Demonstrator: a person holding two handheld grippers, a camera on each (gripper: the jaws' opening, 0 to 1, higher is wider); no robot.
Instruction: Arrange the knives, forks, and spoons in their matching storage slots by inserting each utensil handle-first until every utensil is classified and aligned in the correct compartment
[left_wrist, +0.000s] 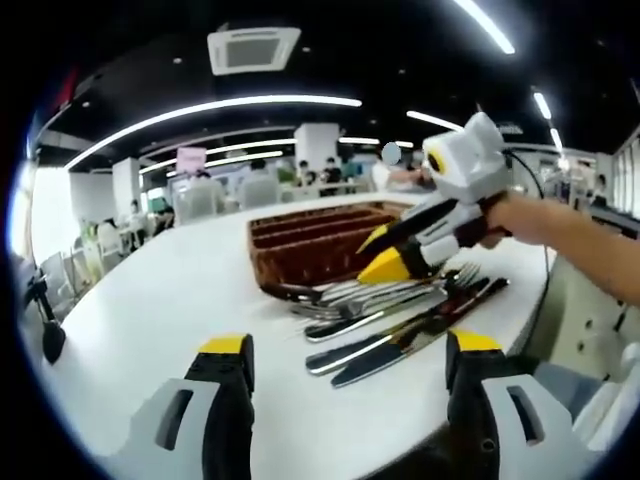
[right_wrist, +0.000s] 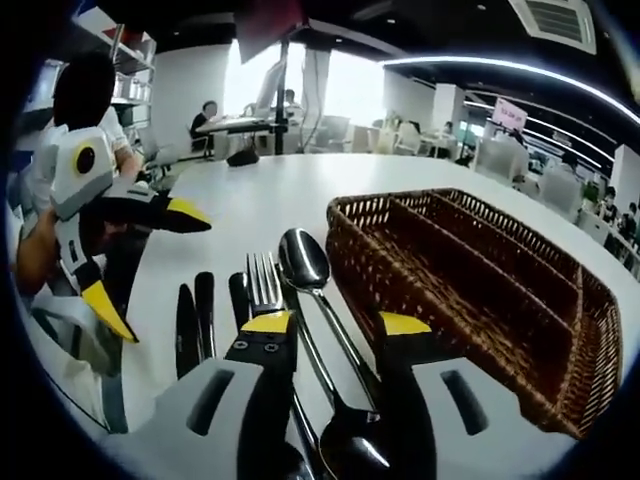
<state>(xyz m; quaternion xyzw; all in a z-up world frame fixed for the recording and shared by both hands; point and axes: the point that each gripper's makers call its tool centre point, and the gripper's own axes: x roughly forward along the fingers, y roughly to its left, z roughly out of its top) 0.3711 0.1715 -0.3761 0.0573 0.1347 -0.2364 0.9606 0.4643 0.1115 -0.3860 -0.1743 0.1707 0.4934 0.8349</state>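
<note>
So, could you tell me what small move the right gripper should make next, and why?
Probably close the right gripper on the spoon: its jaws are open on either side of the spoon's handle, and the wicker tray beside it looks empty, so nothing is sorted yet.

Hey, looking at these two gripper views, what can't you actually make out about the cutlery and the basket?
- Right gripper view: the spoon handle's lower end, hidden behind the right gripper.
- Left gripper view: the exact utensil count; the pile overlaps.
- Left gripper view: the wicker basket floor, hidden by its near wall.
- Right gripper view: the knives' lower ends, behind the jaws.
</note>
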